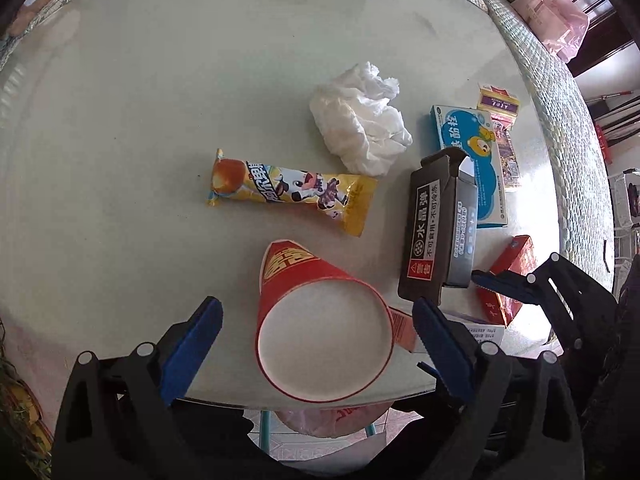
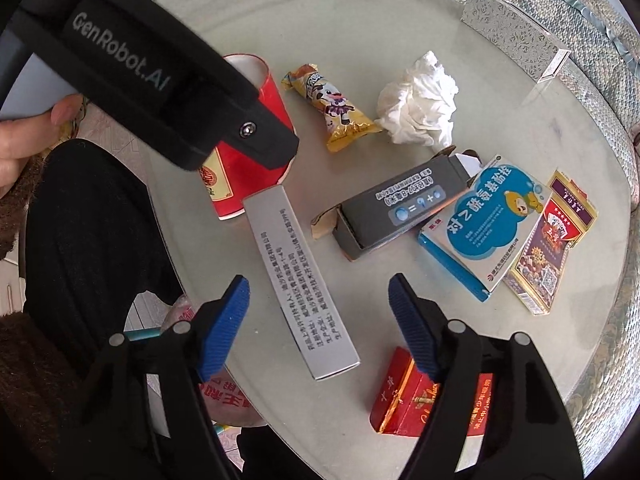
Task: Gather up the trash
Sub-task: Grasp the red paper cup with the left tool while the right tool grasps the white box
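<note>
The collecting looks barely begun: every piece of litter lies loose on the glass table [image 1: 140, 120] and neither claw holds anything. In the left wrist view the left gripper [image 1: 318, 330] stands wide, its blue pads either side of the red paper cup [image 1: 324, 332], which sits at the lower centre of the frame by the near table edge. That cup looks like the first pick; the next move calls for easing forward and closing gently on its thin wall so it does not crush.

In the right wrist view the right gripper [image 2: 320, 328] is likewise spread wide, hovering over the long white box [image 2: 300, 284] at centre frame, with a red carton [image 2: 404, 400] at lower right.

Further up the frame lie the yellow snack wrapper [image 1: 292, 190], crumpled tissue [image 1: 360, 118], grey box [image 1: 436, 228] and blue medicine box [image 1: 476, 160]. A pink bag [image 1: 332, 420] shows under the table edge, perhaps the bin. A patterned sofa [image 1: 560, 120] curves around the table.
</note>
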Tool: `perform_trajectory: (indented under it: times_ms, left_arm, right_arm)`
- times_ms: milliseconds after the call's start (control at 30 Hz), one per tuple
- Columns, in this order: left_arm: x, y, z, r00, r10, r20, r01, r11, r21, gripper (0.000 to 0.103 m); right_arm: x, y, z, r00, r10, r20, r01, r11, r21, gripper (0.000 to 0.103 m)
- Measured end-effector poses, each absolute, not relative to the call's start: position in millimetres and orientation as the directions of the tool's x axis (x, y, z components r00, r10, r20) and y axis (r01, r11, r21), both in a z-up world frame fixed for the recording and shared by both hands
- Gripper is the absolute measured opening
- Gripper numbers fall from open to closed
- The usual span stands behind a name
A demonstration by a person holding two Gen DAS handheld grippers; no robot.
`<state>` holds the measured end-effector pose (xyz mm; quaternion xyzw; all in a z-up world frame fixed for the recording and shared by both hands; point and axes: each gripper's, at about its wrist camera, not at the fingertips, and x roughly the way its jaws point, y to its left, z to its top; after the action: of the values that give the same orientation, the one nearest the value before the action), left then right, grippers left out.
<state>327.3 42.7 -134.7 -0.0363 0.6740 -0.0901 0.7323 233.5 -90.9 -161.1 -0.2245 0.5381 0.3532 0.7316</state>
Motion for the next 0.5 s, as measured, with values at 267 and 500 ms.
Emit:
perform_trajectory:
  times_ms: [267,500]
  left_arm:
    - [328.1,42.3,-140.5,0.054,-0.179,-0.982,0.082,0.981,-0.174,0.071]
    - [329.1,47.1,-141.9,0.052,-0.167,-0.985,0.086,0.983,-0.162,0.059]
  right_arm:
    - [234.2,-91.2,-169.6,0.166,0.267,-0.949,-0.750,0.659,0.054,0.043]
    - [229.2,-90.5,-167.7,0.170,0.267,-0.948,-0.736,0.674,0.057,0.030]
